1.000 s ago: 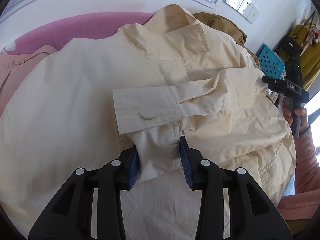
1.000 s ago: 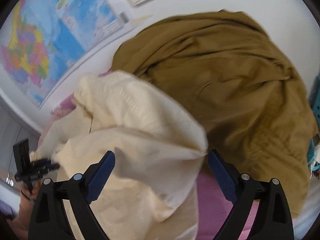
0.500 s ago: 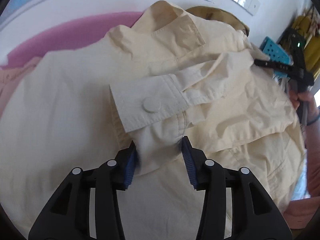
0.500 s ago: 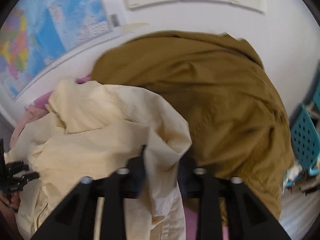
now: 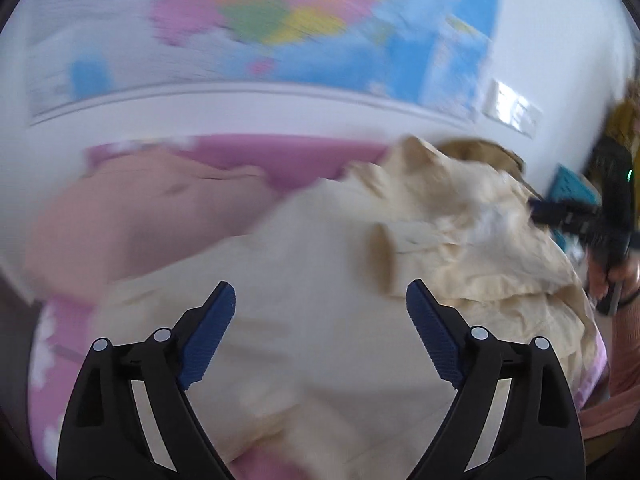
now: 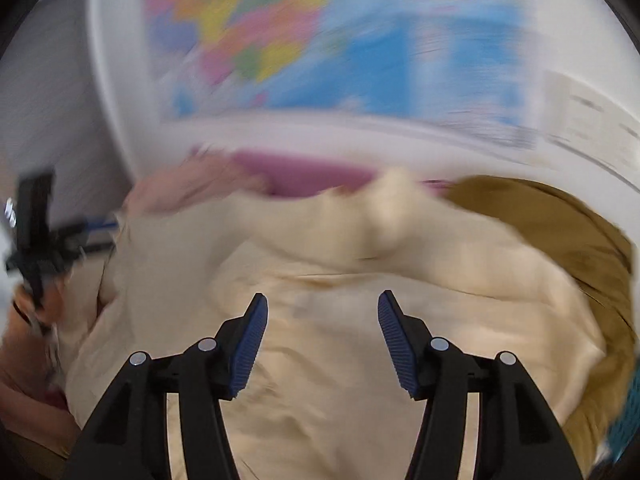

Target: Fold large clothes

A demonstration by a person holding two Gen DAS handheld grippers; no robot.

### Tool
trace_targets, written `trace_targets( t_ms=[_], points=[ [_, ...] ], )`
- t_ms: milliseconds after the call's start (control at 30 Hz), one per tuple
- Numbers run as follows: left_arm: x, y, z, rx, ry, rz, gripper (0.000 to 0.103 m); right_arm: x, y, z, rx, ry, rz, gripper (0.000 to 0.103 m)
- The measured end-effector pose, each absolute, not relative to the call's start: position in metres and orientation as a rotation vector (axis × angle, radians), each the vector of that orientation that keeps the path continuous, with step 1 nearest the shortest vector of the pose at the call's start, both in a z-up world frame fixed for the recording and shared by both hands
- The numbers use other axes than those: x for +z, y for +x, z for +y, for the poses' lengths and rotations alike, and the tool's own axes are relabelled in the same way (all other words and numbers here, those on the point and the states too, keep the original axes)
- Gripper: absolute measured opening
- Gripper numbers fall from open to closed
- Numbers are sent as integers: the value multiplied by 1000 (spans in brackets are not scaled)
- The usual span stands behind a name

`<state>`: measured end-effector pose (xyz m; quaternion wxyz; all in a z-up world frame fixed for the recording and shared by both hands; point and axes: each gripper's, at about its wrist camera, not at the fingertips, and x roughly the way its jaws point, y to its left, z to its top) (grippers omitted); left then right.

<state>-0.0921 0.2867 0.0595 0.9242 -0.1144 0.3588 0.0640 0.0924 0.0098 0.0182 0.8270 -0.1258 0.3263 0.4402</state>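
A large cream jacket (image 5: 320, 280) lies spread on a pink bed cover (image 5: 280, 156), its sleeves folded in over the body and one cuff (image 5: 384, 256) pointing left. My left gripper (image 5: 320, 308) hangs above the jacket, its jaws opening wide with nothing between them. In the right wrist view the same cream jacket (image 6: 340, 280) fills the middle. My right gripper (image 6: 322, 320) is above it, jaws opening, with no cloth between the pads. Each gripper shows at the edge of the other's view, the right gripper (image 5: 576, 216) and the left gripper (image 6: 52, 236), held by hands. Both views are motion-blurred.
A brown garment (image 6: 568, 232) lies right of the jacket and a peach-pink one (image 5: 132, 216) to its left. A world map (image 5: 320, 20) and wall sockets (image 5: 512, 108) are on the white wall behind. A blue basket (image 5: 572, 188) stands at the far right.
Both grippers have let go of the jacket's folded sleeves, opened, and pulled back and up, so the wall map now fills the top of both views.
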Motion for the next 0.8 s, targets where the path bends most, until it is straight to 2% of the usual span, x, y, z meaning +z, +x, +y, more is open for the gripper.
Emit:
trace_targets(
  t_ms=[167,333,533,600,633,667,733,767,800],
  points=[
    [60,-147,329,254,-296,734,91,-29,97,94,1049,-365,849,56],
    [32,-189,355,264,-405,808,91,-74,119,113,992,-340,1017,54],
    [12,-206,337,210,-393,862,89,-56,104,97,1007,-286,1007,54],
    [2,-207,331,206,-358,899,75,-47,93,95,1054,-272,972,54],
    [-1,-209,331,214,-347,910,63,-40,82,95,1090,-268,951,54],
    [-3,-209,333,219,-345,920,56,-35,73,95,1113,-268,935,54],
    [-3,-212,342,225,-383,918,22,-25,46,101,1189,-286,897,55],
    [-1,-215,349,226,-403,911,15,-23,36,106,1225,-292,886,55],
    [3,-219,356,219,-436,888,12,-19,17,113,1296,-307,869,55]
  ],
)
